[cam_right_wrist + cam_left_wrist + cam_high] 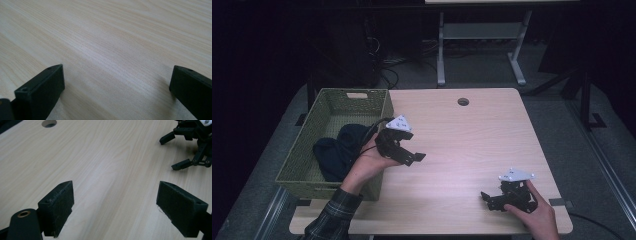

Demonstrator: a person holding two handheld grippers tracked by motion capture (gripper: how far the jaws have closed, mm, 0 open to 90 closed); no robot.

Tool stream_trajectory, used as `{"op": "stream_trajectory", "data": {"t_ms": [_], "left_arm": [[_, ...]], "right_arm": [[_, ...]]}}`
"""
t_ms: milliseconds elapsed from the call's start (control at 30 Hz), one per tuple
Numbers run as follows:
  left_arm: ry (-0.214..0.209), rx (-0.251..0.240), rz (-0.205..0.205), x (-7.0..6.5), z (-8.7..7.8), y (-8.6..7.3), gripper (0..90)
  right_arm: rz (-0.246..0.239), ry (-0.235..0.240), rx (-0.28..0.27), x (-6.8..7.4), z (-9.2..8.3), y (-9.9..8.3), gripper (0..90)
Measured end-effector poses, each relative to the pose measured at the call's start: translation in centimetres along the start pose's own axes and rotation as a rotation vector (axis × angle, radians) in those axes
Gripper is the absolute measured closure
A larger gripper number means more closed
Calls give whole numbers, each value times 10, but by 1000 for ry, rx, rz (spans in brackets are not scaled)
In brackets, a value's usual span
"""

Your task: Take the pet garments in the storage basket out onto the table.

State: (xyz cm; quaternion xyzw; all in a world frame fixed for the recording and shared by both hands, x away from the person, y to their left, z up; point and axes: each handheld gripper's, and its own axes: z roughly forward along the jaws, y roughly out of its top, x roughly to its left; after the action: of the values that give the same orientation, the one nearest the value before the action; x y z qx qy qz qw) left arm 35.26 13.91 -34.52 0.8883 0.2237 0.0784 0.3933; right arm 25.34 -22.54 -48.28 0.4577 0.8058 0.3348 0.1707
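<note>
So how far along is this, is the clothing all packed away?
Looks mostly done: the dark garment lies inside the green basket, and the table is bare wood. Nothing is in hand: the left gripper beside the basket and the right gripper near the front edge are both open and empty. Nothing visible is left to put away.
</note>
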Motion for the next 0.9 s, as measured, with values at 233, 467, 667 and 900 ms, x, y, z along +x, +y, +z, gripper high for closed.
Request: {"op": "stream_trajectory", "data": {"t_ms": [233,467,667,900], "left_arm": [[24,-8,-13,12,-15,-3,141],[53,-17,-33,23,-30,-9,141],[75,-28,-55,31,-43,-15,141],[106,-37,-75,40,-58,-21,142]], "right_arm": [[-4,1,-1,0,0,0,0],[-7,3,-2,0,0,0,0],[-9,4,-2,0,0,0,0],[-8,4,-2,0,0,0,0]]}}
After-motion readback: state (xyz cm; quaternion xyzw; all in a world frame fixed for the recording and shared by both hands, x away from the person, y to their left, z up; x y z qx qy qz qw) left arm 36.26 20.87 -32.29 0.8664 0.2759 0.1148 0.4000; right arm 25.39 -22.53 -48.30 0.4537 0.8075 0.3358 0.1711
